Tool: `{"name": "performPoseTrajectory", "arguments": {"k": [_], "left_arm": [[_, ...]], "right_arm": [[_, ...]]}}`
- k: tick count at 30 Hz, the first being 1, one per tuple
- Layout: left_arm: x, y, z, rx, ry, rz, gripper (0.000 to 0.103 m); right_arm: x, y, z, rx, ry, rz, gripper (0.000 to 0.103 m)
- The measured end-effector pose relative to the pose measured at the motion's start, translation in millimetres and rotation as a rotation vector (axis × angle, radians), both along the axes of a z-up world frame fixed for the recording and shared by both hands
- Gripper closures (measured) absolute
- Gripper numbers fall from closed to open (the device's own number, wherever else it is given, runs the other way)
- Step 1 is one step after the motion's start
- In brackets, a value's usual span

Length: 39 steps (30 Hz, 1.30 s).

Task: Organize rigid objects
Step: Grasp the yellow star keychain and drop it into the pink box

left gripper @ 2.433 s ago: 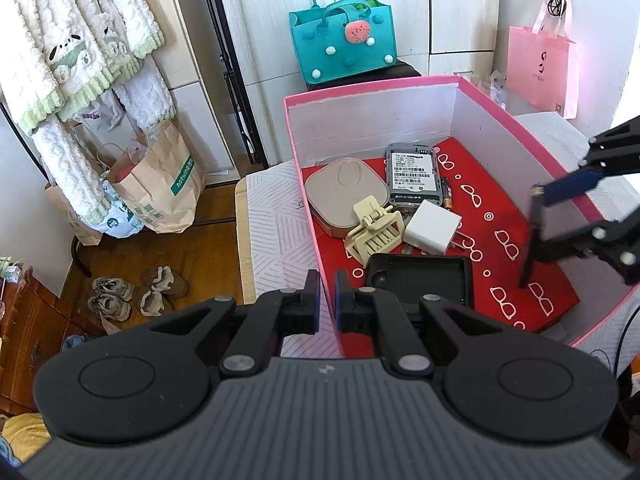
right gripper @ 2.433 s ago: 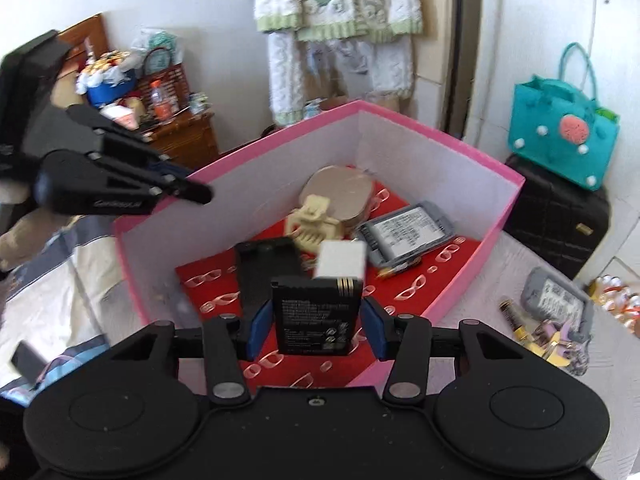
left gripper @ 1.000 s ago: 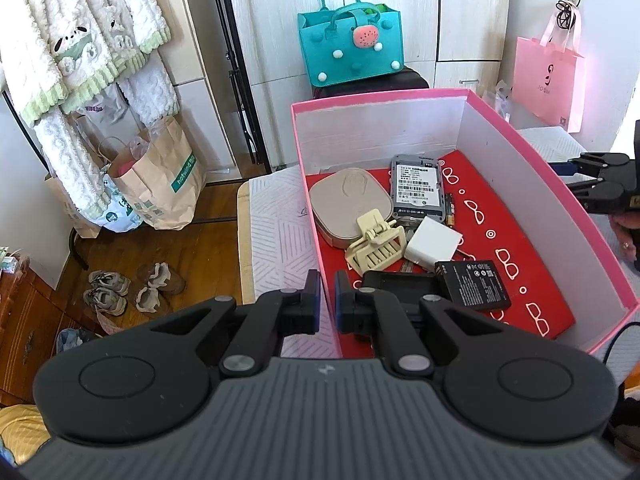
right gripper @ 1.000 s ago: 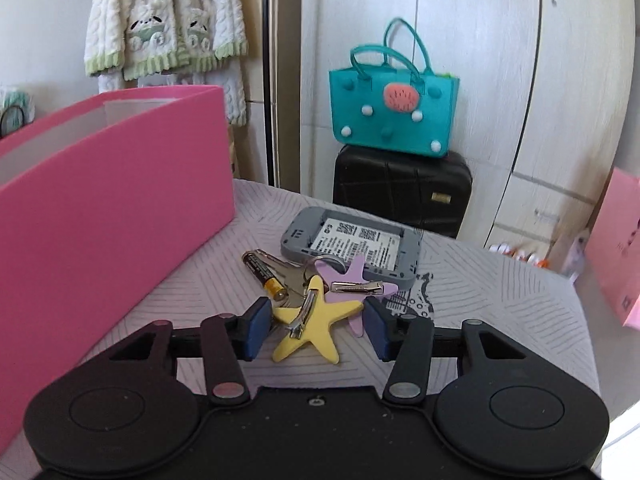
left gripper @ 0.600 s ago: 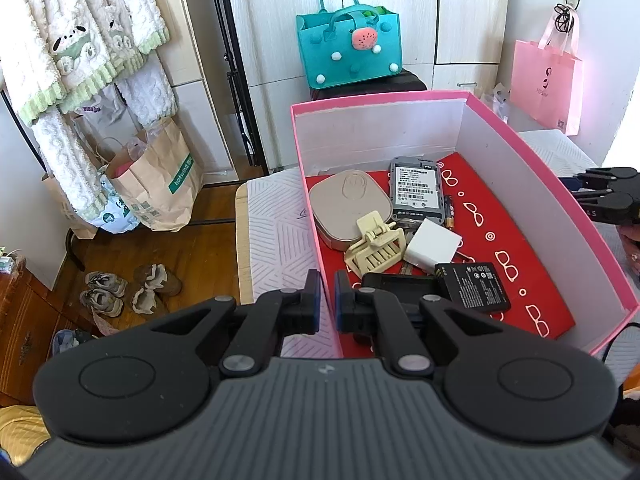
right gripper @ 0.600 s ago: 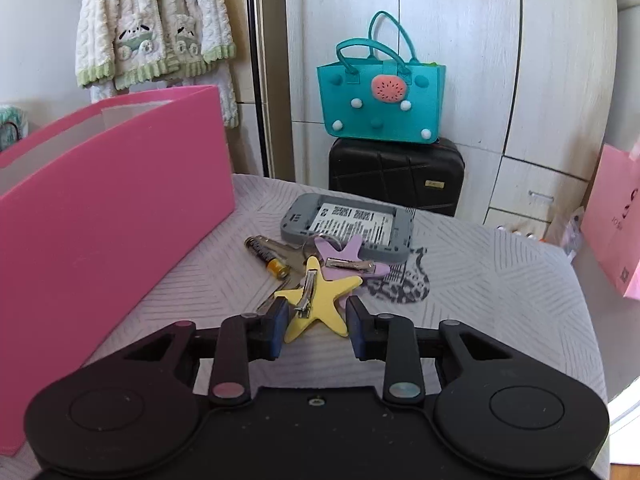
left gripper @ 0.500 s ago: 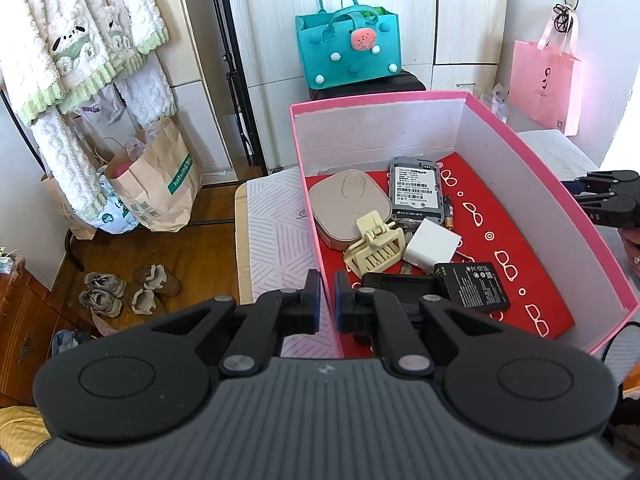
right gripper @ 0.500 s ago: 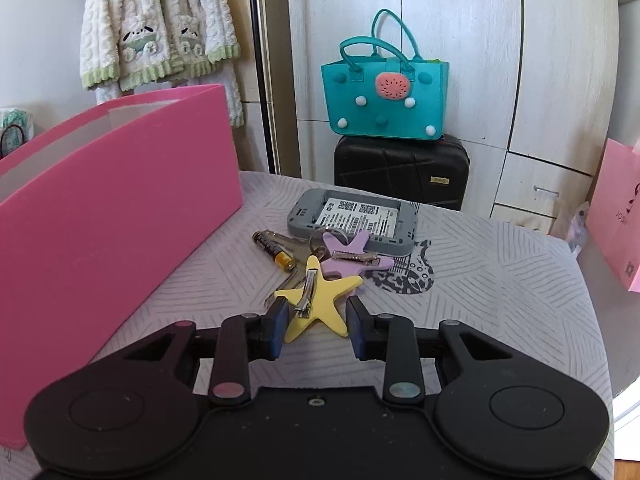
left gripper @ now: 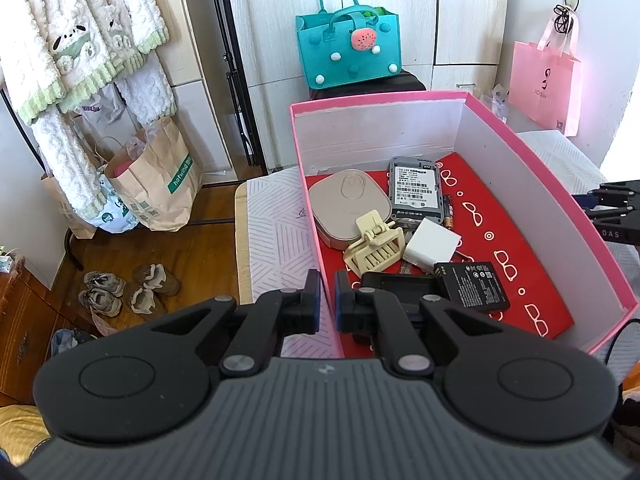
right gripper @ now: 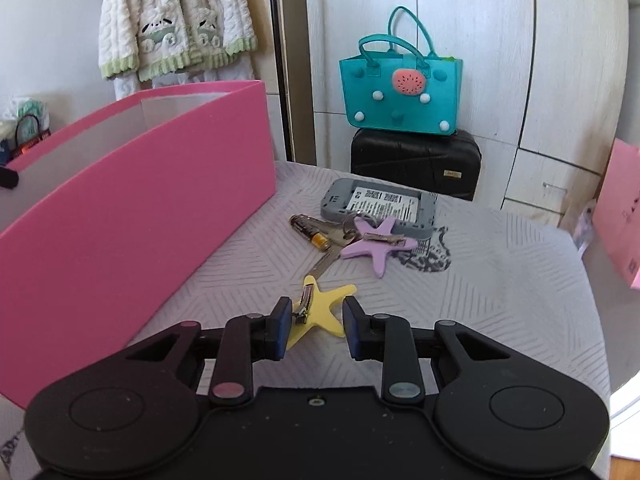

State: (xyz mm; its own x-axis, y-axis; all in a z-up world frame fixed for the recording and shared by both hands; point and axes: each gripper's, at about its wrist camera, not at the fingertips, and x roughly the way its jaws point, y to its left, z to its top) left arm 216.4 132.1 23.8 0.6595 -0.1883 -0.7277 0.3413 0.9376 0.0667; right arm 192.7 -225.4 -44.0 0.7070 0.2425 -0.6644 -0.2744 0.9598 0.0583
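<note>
A pink box (left gripper: 540, 168) with a red floor holds a beige compact (left gripper: 348, 204), a grey device (left gripper: 416, 190), a cream hair claw (left gripper: 374, 246), a white charger (left gripper: 430, 246) and a black battery (left gripper: 472, 286). My left gripper (left gripper: 325, 304) is shut on the box's near left wall. My right gripper (right gripper: 314, 320) is shut on a yellow star hair clip (right gripper: 316, 308), held just above the bedspread beside the box (right gripper: 132, 200). A purple star clip (right gripper: 374, 242), keys (right gripper: 332, 240), an AA battery (right gripper: 310, 232) and a grey device (right gripper: 378, 200) lie beyond.
A teal felt bag (right gripper: 400, 92) sits on a black suitcase (right gripper: 416, 160) at the back. A pink paper bag (left gripper: 546, 80) hangs at the right. The bed edge drops to a wooden floor with shoes (left gripper: 124, 286) and paper bags (left gripper: 156, 180) on the left.
My right gripper let the black battery go into the box, moved out to the bedspread, closed on the yellow star clip and drew it back from the pile. My left gripper held still.
</note>
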Motion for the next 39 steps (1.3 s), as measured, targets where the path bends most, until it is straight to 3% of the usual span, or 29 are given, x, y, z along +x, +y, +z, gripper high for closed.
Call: {"name": "performPoseTrajectory", "arguments": {"k": [11,17,23,28,33,39], "left_arm": [[-1.9,1.5,0.7,-0.006,0.019,-0.002,0.097],[1.2,0.7,3.1,0.012,0.04,-0.019,0.097],[6.4,1.9,6.4,0.015,0.077,-0.038,0.097],[5.9,0.4,6.1,0.025,0.076,-0.042,0.097],[10.0,1.7,7.4,-0.003,0.082,-0.009,0.097],[20.0,-8.9,4.6,0.044,0.054,-0.003,0.097]], "right_arm": [[-25.6,8.9,28.7,0.006,-0.076,-0.01,0.071],[-33.7,16.2,69.3,0.066,-0.138,-0.002,0.071],[-23.3,49.5,113.5,0.118,-0.208,0.12,0.071],[10.1,90.0,115.1,0.144,-0.135,0.254,0.071],[56.8,122.1,99.4,0.057,-0.046,0.32,0.071],[91.4,141.1,81.0,-0.031,0.007,0.347,0.07]]}}
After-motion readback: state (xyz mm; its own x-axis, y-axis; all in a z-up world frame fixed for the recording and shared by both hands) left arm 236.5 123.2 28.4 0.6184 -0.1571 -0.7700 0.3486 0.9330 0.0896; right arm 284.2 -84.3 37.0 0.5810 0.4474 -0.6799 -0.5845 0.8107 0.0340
